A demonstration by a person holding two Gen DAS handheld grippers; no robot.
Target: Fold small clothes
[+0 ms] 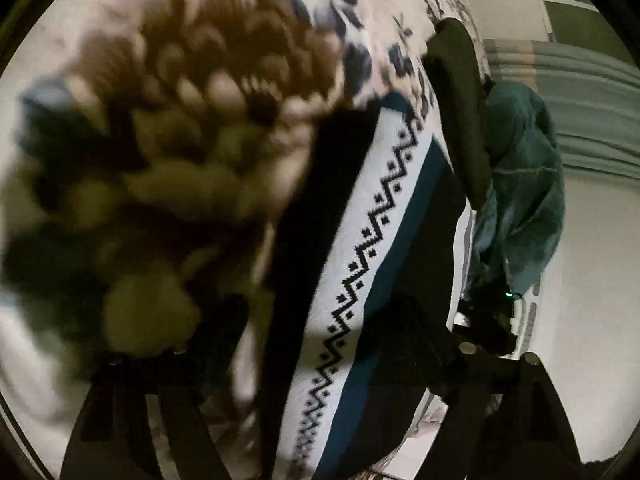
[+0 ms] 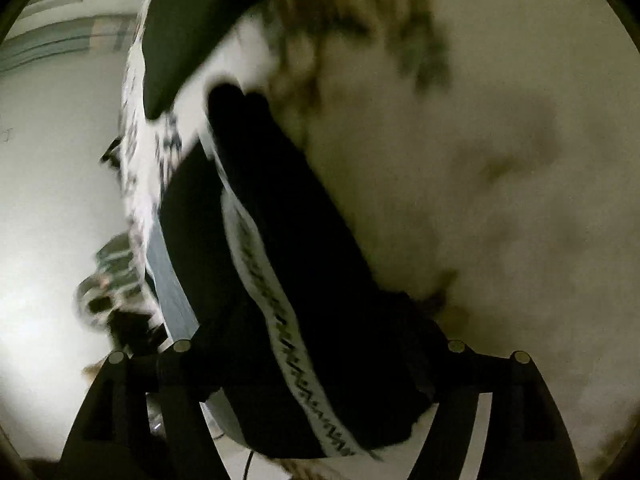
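The dark garment [image 1: 360, 216] with its white zigzag band lies on the floral bedspread [image 1: 180, 92] between both spread, empty grippers, left [image 1: 320, 400] and right [image 2: 320, 400], seemingly folded narrow, perhaps needing another fold.

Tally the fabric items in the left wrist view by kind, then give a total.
Black garment with zigzag band: 1
Teal cloth: 1
Floral bedcover: 1
Plain dark piece: 1
Total: 4
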